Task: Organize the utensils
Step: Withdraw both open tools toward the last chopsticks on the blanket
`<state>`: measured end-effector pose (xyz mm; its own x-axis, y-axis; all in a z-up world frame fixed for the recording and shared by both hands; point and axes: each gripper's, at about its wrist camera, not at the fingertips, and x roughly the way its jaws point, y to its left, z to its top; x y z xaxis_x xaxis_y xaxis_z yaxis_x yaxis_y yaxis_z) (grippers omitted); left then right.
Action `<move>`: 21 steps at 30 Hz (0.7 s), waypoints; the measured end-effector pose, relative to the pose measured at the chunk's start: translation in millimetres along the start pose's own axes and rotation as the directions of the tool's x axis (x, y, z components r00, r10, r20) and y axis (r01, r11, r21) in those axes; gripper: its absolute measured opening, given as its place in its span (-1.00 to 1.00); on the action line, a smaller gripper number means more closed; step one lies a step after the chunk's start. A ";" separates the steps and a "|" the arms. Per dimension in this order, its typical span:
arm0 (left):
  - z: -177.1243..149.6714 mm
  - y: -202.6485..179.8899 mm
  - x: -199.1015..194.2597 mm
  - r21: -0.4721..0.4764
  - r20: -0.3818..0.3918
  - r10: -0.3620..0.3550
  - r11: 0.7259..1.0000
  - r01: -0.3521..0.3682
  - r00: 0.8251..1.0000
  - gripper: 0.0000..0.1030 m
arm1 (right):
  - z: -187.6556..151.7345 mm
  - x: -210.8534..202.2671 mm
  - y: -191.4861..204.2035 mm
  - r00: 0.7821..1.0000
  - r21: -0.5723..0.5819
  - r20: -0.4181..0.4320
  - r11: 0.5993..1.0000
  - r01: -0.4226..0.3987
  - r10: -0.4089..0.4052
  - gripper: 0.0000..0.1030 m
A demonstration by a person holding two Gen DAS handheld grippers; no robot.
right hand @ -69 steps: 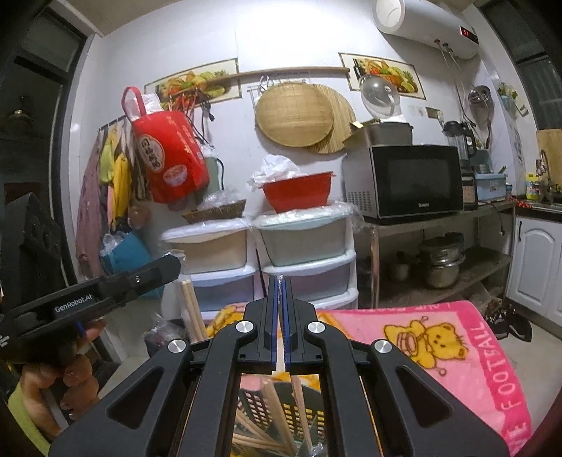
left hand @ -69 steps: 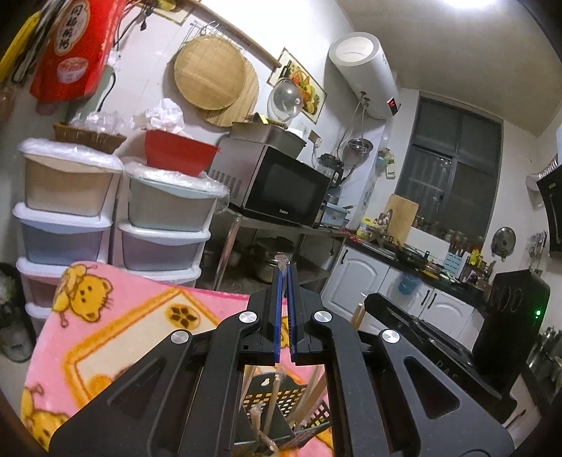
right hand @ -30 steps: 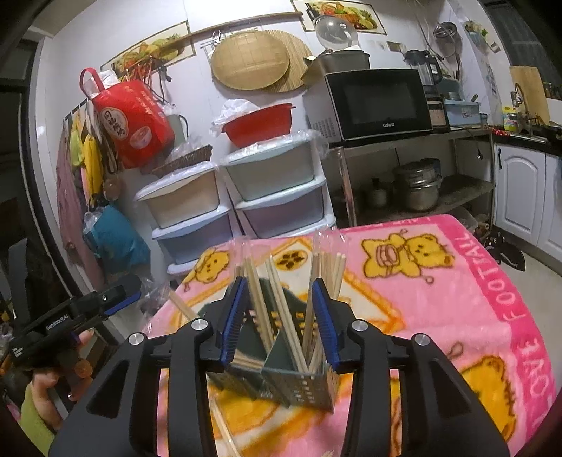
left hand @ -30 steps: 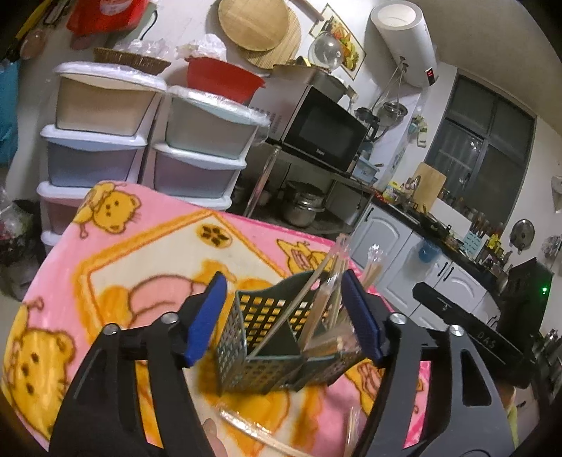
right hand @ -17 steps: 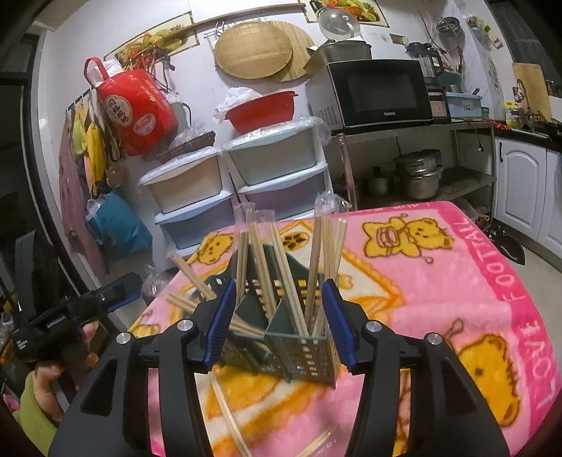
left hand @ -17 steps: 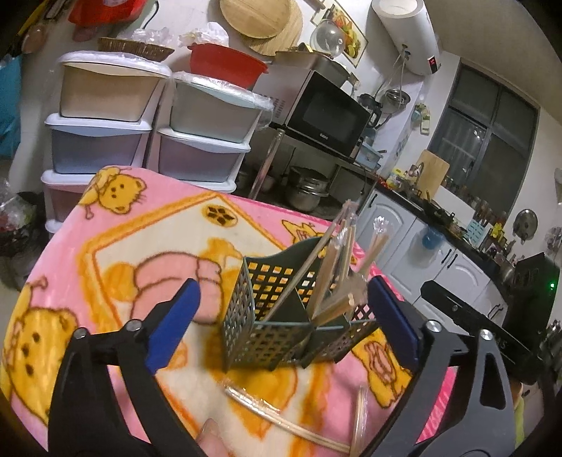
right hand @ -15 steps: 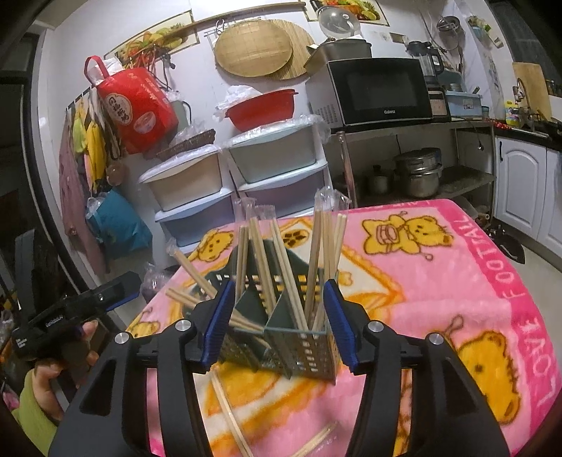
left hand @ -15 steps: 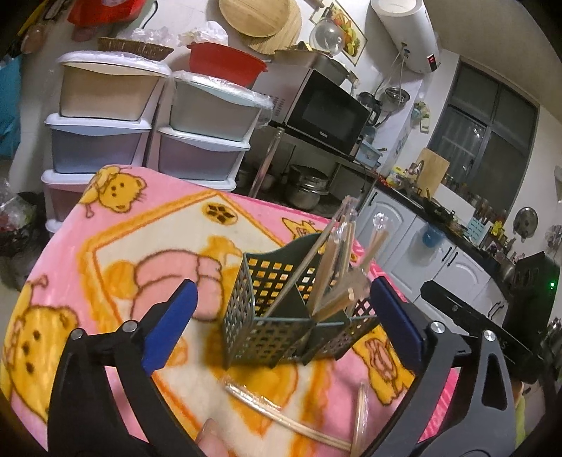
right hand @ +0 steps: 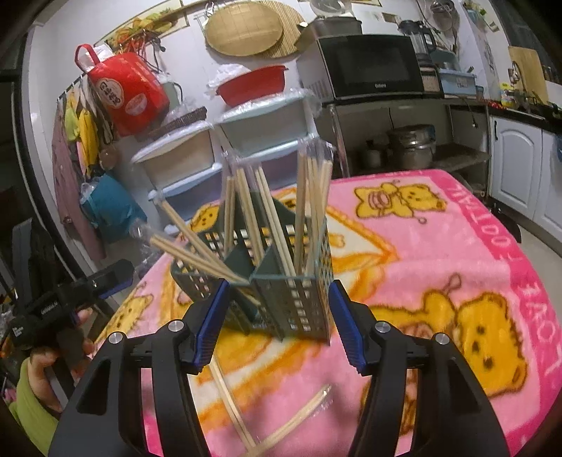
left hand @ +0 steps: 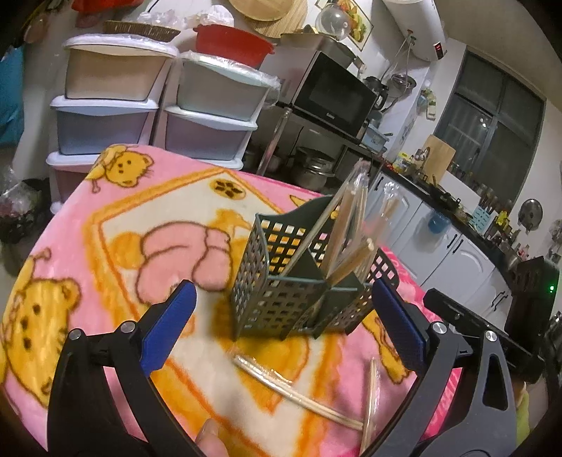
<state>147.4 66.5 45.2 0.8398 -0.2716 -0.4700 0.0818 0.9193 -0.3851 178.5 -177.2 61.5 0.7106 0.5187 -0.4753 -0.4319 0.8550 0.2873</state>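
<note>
Both the left gripper [left hand: 281,327] and right gripper [right hand: 277,323] gape wide and empty — 2 wrapped chopstick pairs [right hand: 298,418] lie flat at 6 o'clock of the caddy [right hand: 281,295], nearer the right gripper, axes crossing.

wrist views, opposite sides, shared caddy [left hand: 281,295]

A home kitchen: microwave [right hand: 372,70], wall water heater [left hand: 418,24], white cabinets [left hand: 453,256].

Dim, warm indoor lighting in both views; dark night window [left hand: 498,116]. Strong fisheye bending and black vignetting at the edges. Loose wrapped wooden chopsticks [left hand: 298,390] look motion-blurred.
</note>
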 end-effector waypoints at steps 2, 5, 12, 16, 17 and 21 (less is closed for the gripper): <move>-3.4 1.9 1.3 -0.002 -0.011 0.005 1.000 -0.005 1.000 0.79 | -4.8 1.2 -1.3 1.000 0.003 -0.016 1.000 0.005 -0.005 0.09; -7.3 5.3 2.7 -0.010 -0.025 0.009 1.000 -0.009 1.000 0.79 | -11.0 3.3 -3.1 0.999 0.008 -0.038 1.000 0.009 -0.009 0.09; -15.8 16.4 10.6 -0.052 -0.074 0.011 0.999 -0.015 0.997 0.79 | -26.2 7.6 -6.1 0.996 0.012 -0.087 1.000 0.014 -0.013 0.09; -23.3 23.8 15.6 -0.087 -0.107 -0.004 0.996 -0.006 0.994 0.79 | -33.7 11.5 -8.7 0.992 0.016 -0.122 1.000 0.016 -0.014 0.09; -25.9 26.8 18.1 -0.102 -0.121 -0.012 0.995 -0.001 0.993 0.79 | -35.3 12.7 -9.4 0.991 0.017 -0.131 1.000 0.017 -0.015 0.09; -33.9 34.1 27.2 -0.142 -0.163 -0.032 0.990 0.009 0.986 0.79 | -43.5 17.4 -13.8 0.986 0.028 -0.166 0.999 0.017 -0.012 0.09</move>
<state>154.8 80.8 -7.7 0.7384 -0.3434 -0.5804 0.0120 0.8672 -0.4978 172.7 -180.0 13.1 0.6139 0.5009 -0.6101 -0.4042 0.8633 0.3021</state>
